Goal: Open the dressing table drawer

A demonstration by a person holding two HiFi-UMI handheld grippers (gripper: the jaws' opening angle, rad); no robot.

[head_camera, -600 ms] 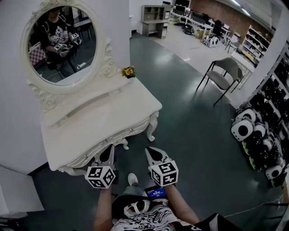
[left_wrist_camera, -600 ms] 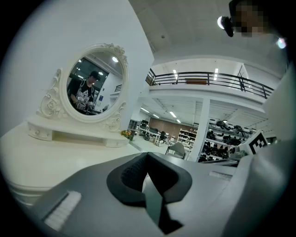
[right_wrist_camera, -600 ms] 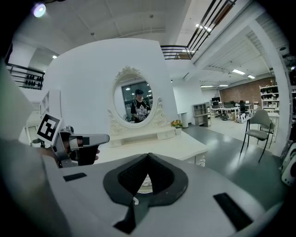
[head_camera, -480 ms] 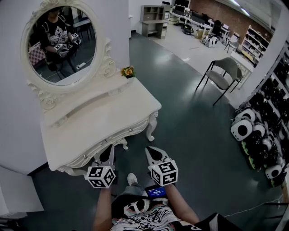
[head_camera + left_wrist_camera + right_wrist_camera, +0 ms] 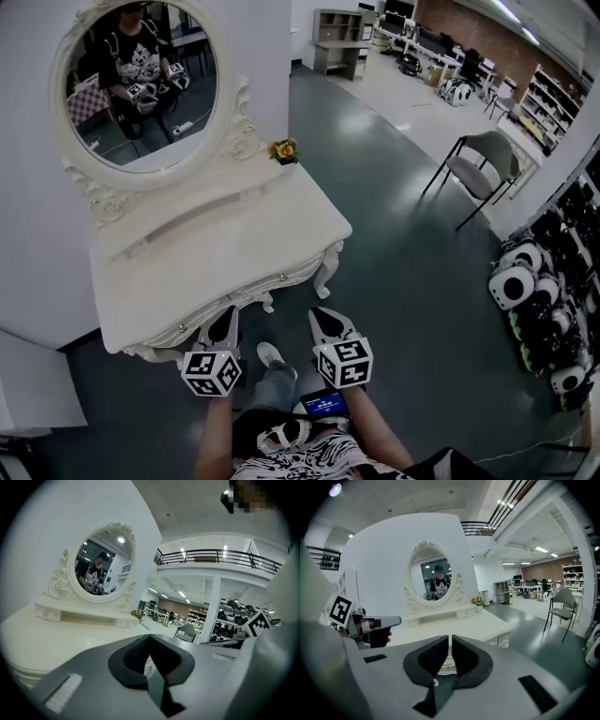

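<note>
The white dressing table (image 5: 187, 272) stands ahead of both claws. An oval mirror (image 5: 141, 84) rises at its back, and a small pot of flowers (image 5: 284, 148) sits at its far right corner. Out to the side of the right claw (image 5: 325, 317), well apart, are a grey chair (image 5: 483, 169) and a row of black-and-white gear (image 5: 525, 281) along the wall. The person's shoe (image 5: 270, 354) lies on the floor between the two claws, in front of the table. The left claw (image 5: 223, 317) has its tips just beside the table's front edge. The right claw is near the table's right front leg (image 5: 328, 272), over the floor. Both claws have their jaws together, with nothing held.

Compared with half a second back, the shoe has slid forward, and both claws are in much the same place before the table.

The drawer (image 5: 246, 292) is closed. It shows as a carved white front under the tabletop with a small knob (image 5: 283, 276), just ahead of the left claw and to the left of the right claw.
</note>
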